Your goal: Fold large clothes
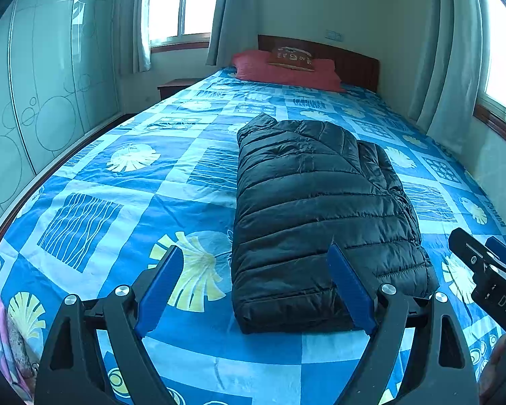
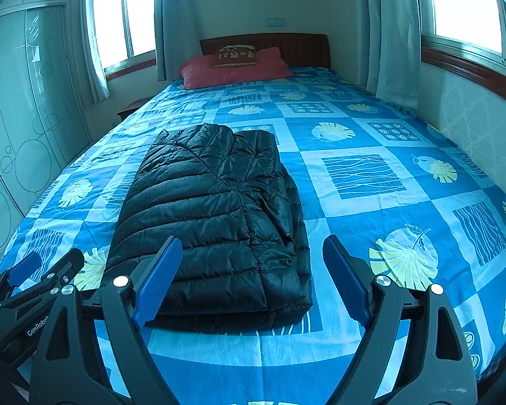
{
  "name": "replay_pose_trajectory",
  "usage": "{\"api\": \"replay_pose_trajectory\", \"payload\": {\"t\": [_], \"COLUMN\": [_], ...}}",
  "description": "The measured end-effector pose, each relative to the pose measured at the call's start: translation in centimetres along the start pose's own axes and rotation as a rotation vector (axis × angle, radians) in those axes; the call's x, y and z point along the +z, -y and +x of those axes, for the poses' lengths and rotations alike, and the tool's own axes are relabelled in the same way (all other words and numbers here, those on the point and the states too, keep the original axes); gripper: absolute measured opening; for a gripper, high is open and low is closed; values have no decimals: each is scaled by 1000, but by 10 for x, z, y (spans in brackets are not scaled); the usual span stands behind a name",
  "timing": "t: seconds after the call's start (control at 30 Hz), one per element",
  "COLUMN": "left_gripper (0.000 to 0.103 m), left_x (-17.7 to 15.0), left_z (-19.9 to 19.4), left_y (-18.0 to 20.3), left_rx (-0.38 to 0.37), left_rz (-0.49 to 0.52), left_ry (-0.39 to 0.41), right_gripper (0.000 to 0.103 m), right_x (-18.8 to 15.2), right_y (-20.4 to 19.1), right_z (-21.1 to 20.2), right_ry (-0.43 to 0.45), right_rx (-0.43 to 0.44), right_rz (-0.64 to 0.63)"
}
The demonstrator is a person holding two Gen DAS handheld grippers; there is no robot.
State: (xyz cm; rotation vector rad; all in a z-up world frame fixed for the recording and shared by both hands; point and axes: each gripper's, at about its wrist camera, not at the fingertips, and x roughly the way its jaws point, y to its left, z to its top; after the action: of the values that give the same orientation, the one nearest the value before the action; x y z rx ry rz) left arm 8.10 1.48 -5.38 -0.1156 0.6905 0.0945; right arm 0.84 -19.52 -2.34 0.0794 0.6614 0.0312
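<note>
Where the black puffer jacket [image 1: 324,216] lay, folded into a long bundle, it ran lengthwise down the bed, its near edge toward 6 o'clock and its far end toward 12 o'clock. Its quilted top flap was folded over, with a second layer showing along the 3 o'clock side. Under it spread the blue patterned bedsheet [image 1: 124,209], printed with pale leaves and wavy-lined squares.

Just short of the jacket's near edge, the left gripper [image 1: 256,287] hung above the sheet with its 2 blue pads spread wide and nothing between them; the pad [image 1: 349,287] at 3 o'clock overlapped the jacket's near end in the left wrist view, though contact could not be told. At 3 o'clock of it stood the right gripper [image 2: 249,276], likewise gaping wide and empty, its 9 o'clock pad [image 2: 157,280] in front of the jacket's near end.

Farther out, at 12 o'clock, a red pillow [image 2: 232,71] lay against the wooden headboard [image 2: 303,47] with a small brown cushion [image 2: 234,55] on top. A glass-fronted wardrobe [image 1: 33,94] stood at 9 o'clock, and curtained windows lit both sides.
</note>
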Motion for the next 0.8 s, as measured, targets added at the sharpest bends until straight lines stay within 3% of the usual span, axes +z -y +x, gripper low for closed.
{"api": "replay_pose_trajectory", "payload": {"t": [0.8], "left_gripper": [86], "left_x": [3], "left_z": [-10], "left_y": [9], "left_rx": [5], "left_rz": [20], "left_ry": [28], "right_gripper": [85], "right_x": [0], "right_y": [0], "right_z": [-4], "right_ry": [18], "right_rx": [3], "right_rz": [-7]}}
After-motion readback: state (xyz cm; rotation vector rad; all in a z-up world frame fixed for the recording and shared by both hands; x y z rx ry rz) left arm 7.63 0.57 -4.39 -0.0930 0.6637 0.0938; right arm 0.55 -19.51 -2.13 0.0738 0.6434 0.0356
